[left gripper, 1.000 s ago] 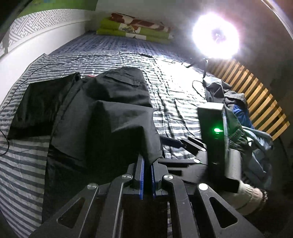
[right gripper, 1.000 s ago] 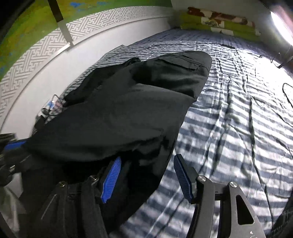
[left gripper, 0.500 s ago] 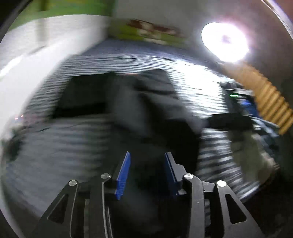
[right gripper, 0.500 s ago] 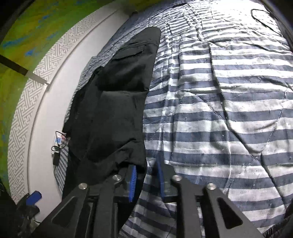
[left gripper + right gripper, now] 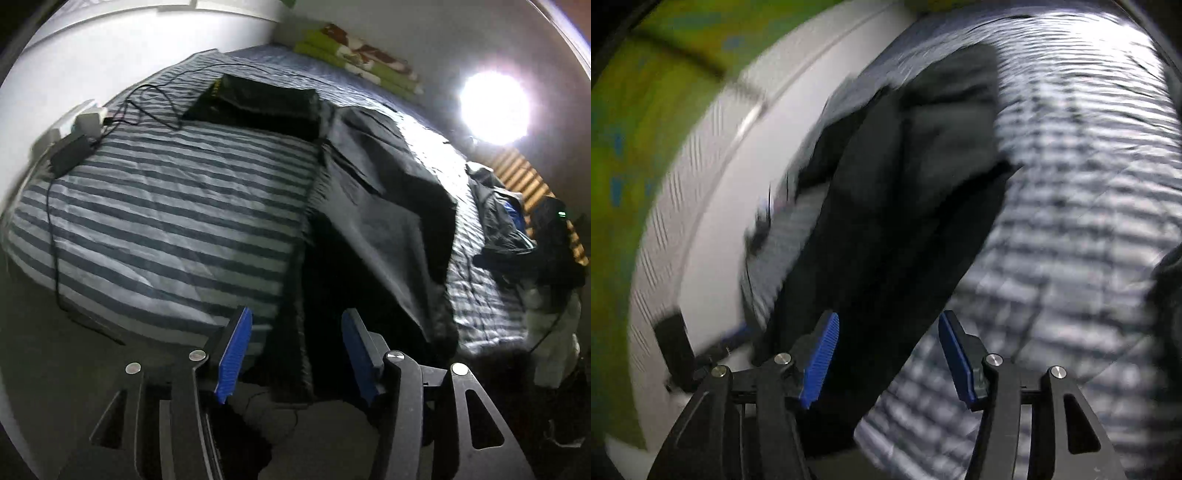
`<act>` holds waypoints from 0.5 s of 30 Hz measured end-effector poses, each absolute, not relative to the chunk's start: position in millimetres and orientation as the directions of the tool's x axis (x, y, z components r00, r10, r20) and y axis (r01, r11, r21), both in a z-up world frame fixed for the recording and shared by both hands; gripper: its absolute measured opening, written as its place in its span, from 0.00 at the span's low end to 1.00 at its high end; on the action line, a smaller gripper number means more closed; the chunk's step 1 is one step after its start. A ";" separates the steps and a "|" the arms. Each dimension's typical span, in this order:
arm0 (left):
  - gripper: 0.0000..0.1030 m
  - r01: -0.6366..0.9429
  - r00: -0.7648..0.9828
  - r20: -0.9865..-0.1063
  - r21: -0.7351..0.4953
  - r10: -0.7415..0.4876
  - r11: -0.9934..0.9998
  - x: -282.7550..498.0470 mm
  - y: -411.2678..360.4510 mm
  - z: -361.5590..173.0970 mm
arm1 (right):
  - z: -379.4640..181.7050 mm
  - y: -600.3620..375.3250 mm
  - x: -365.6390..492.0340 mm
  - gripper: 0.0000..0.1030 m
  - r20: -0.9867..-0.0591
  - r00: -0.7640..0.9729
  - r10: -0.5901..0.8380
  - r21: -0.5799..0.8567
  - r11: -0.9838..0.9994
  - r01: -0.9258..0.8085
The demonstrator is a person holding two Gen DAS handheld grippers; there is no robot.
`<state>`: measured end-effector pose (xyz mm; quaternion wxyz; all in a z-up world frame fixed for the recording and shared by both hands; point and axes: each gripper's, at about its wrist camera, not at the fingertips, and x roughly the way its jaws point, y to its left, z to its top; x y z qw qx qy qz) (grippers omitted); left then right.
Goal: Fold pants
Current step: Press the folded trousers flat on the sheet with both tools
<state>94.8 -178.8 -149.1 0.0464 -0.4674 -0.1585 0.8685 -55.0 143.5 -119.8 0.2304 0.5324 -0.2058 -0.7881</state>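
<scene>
Both tongs opening, left tongs [image 5: 293, 354], right tongs [image 5: 888, 356], black pants [image 5: 388, 206] lying ahead, unpinched

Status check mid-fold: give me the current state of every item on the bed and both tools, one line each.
Black fabric pants: lying lengthwise on the bed, partly folded, released.
Blue-and-white striped bedspread: spread flat, lightly wrinkled.
Folded black garment: lying flat beyond the pants.
Round lamp: switched on.
Left tool: jaws opening, pads clear of the pants edge between them.
Right tool: jaws opening, gripping nothing.
</scene>
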 end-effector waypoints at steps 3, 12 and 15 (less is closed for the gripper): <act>0.53 0.056 -0.559 -0.794 -0.324 0.239 -0.944 102.1 -173.7 -151.0 | -132.7 130.5 -61.5 0.51 -0.758 -0.310 -0.574 0.573 -0.813 0.106; 0.03 0.090 -0.534 -0.797 -0.385 0.282 -0.919 91.2 -180.4 -174.0 | -147.0 153.3 -106.4 0.31 -0.758 -0.340 -0.556 0.598 -0.801 -0.023; 0.03 0.089 -0.540 -0.790 -0.397 0.291 -0.914 94.6 -181.8 -169.1 | -142.3 154.1 -108.4 0.02 -0.745 -0.325 -0.583 0.619 -0.785 -0.012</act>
